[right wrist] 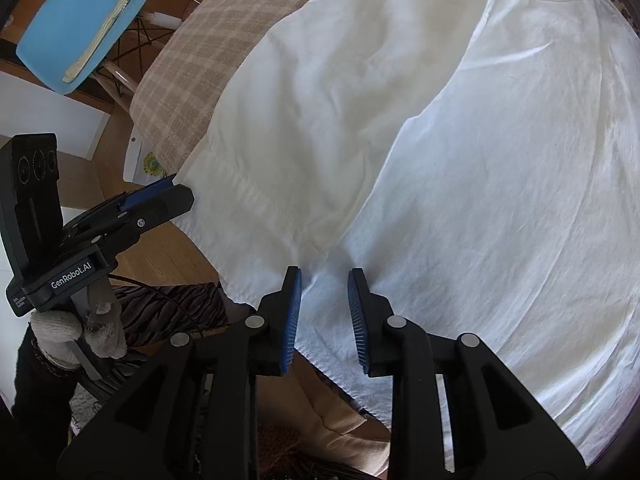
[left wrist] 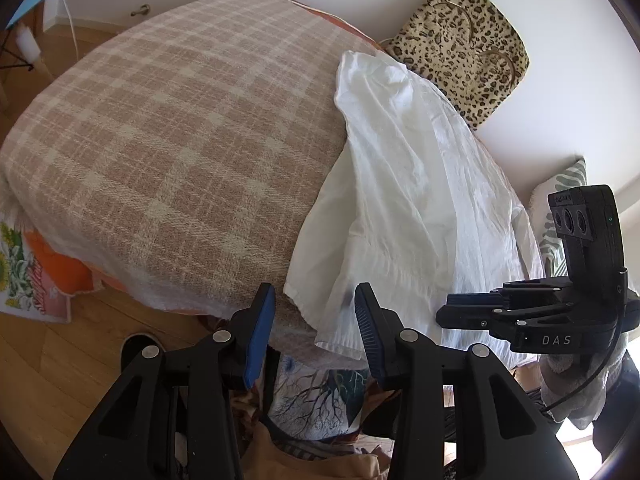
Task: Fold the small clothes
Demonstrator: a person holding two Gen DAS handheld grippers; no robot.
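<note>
Surface: bed under a pink-and-cream plaid blanket (left wrist: 168, 128); white wall behind, wood floor (left wrist: 48, 380) below.
Room: leopard-print cushion (left wrist: 464, 48) against the wall; blue chair (right wrist: 76, 36) off the far corner of the bed.
Task item: white garment (left wrist: 408, 184), crumpled, lies along the right part of the blanket, its hem hanging over the near edge of the bed.
Left hand: gloved hand (right wrist: 76, 332) grips the handle; tool tilted down over the bed edge.
Left gripper (left wrist: 316, 320): jaws part open, the garment's hem corner lies between the blue pads, neither pad pressing it.
Right gripper (right wrist: 324, 300): points steeply down onto the garment; jaws part open, cloth bunched between the tips, pads not clamped on it.
</note>
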